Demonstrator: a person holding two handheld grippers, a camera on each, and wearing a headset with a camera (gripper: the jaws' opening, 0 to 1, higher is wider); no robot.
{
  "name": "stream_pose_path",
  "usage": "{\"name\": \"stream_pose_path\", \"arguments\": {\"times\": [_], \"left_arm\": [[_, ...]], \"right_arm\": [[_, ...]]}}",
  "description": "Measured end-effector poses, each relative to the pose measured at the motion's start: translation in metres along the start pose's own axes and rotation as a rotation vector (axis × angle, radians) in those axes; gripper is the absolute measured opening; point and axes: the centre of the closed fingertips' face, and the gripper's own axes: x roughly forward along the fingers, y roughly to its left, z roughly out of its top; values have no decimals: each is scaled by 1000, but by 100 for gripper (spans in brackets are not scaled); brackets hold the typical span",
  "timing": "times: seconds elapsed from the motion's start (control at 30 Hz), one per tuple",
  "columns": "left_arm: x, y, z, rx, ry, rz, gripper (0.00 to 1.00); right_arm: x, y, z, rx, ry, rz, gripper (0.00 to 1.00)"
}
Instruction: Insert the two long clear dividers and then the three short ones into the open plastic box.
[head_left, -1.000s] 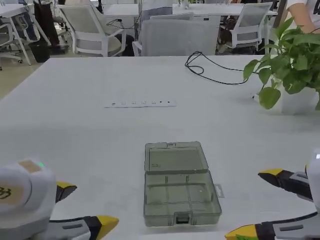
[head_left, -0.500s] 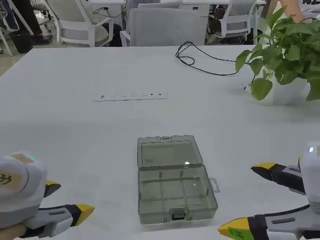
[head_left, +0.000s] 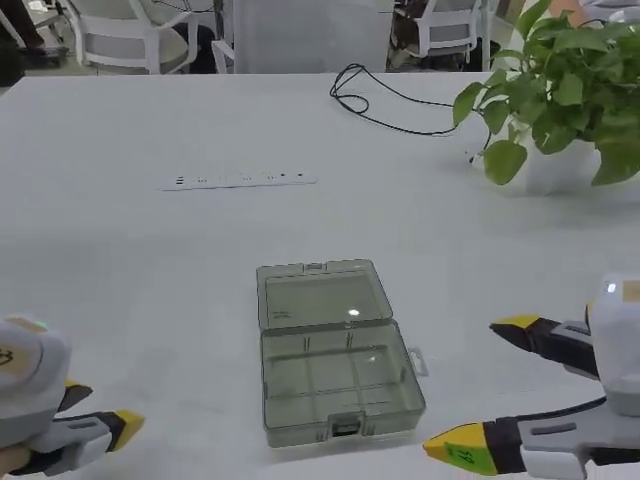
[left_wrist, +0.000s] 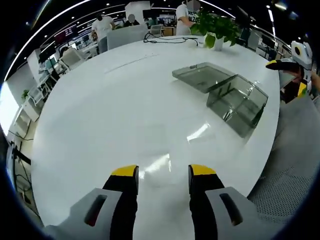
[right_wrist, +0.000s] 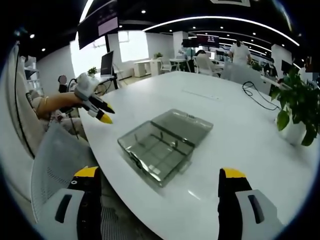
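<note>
Open plastic box (head_left: 335, 370) on a white office table (head_left: 120, 270) beside a potted plant (head_left: 560, 90); left gripper (left_wrist: 164, 171) and right gripper (right_wrist: 159, 173) both spread, empty.

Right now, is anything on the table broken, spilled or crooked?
Nothing stands out. The box sits flat with its lid folded open, the plant stands upright, and the cable just lies in a loose loop on the table. No spill or crack shows.
</note>
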Motion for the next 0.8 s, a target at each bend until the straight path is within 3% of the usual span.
{"name": "stream_pose_path", "arguments": {"times": [0.37,0.4,0.8], "left_arm": [[17,9,-13,0,45,1,34],[16,9,-8,-3,20,0,34],[18,11,-10,-27,40,-25,33]], "right_arm": [[4,-2,-1,15,11,-5,98],[4,-2,-2,17,12,-5,98],[7,-2,-3,20,21,-10,97]]}}
